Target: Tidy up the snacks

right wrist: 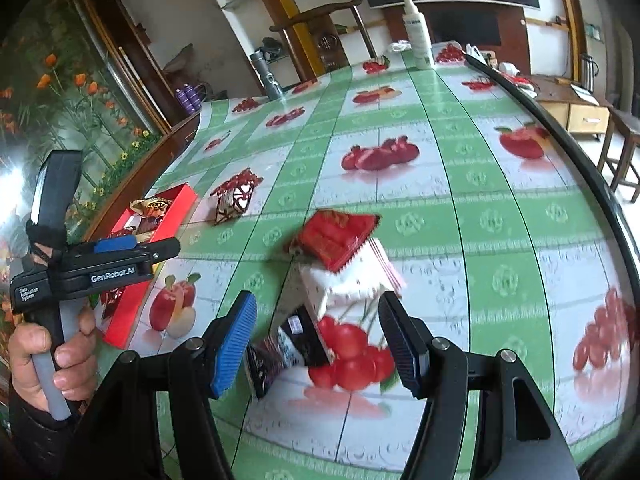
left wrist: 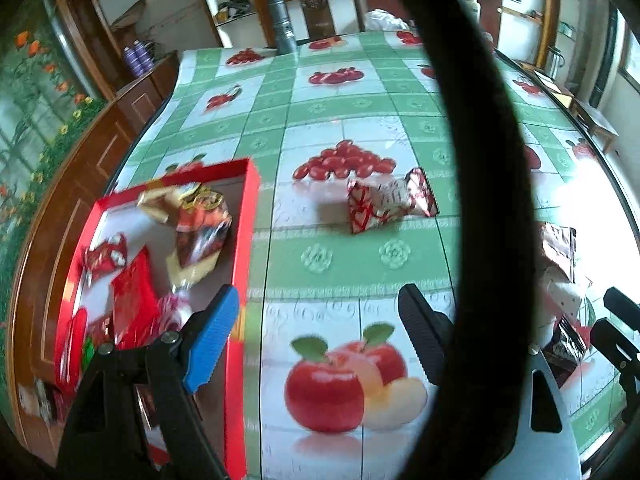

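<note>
Two grippers hover over the bench with its green fruit-print cloth. The right gripper points forward and down at a small heap of snack packets, its jaws spread wide on either side of the heap and gripping nothing. A red packet lies tilted on top of a white one, with dark packets at the near end, so the heap's long axis runs roughly away from the camera. The left gripper is likewise released and empty, hanging beside the right wall of the red box, which sits at the bench's left edge and holds several wrapped snacks. In the right wrist view a hand grasps that tool's grey handle, and its body reads "GenRobot.AI" and "Data Acquisition System". One heart-patterned packet lies alone on the cloth between box and heap, its long axis crosswise.
</note>
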A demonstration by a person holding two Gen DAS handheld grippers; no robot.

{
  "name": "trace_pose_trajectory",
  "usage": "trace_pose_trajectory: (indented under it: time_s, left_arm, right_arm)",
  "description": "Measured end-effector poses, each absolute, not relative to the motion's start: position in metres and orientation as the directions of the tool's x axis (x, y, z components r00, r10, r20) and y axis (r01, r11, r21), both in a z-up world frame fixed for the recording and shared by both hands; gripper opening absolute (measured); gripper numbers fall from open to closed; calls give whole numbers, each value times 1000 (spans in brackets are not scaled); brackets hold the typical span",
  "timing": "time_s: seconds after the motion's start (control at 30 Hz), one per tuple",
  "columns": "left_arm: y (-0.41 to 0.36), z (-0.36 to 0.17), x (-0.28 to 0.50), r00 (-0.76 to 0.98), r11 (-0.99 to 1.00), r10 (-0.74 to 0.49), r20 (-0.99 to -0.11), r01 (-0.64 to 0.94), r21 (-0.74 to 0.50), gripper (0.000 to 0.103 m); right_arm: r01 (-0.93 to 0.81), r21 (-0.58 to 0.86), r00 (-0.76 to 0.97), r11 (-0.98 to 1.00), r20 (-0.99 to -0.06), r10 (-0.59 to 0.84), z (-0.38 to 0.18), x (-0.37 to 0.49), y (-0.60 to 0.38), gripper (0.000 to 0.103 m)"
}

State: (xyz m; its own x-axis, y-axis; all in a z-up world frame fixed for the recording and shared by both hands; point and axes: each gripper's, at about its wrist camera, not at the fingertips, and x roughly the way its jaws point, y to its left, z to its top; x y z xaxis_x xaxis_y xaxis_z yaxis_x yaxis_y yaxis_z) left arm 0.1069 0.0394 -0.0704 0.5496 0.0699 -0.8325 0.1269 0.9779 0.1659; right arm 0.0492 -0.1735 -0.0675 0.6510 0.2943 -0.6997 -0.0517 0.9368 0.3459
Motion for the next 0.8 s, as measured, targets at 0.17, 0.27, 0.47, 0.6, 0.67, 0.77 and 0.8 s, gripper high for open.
trace_pose_trajectory:
  time_s: [0.17,0.27,0.47,0.6,0.67,0.77,0.8]
  left_arm:
    - [28,-74,130,522,953,8,-853,255,165,82]
    - [19,-78,145,497,919,-14,-868,348,185,82]
    - [-1,-87,173,459,829,-44,-887,512,223,82]
    - [-8,-99,186,446,784,-6,-895,558,272,82]
    - [-11,-103,189,437,761,-16,-899,589,273,83]
    - [-14,-103,194,417,748,-41,-908,615,249,86]
    - [-15,-104,196,409,748,-49,-911,620,238,86]
  right_arm:
    - [-71,336,648,939,-701,300,-65,63,-172,64]
    - [-93,325,636,941,-708,308,-64,71,-172,64]
    - [-132,276,610,952,-735,297,-64,95,-173,64]
    - [-181,221,574,958,-768,285,-64,114,-166,64]
    - [-218,198,556,955,-779,289,-65,122,-161,64]
    - [-250,145,530,957,-807,260,-71,134,-152,64]
    - [-263,139,517,955,-815,262,-74,137,-150,64]
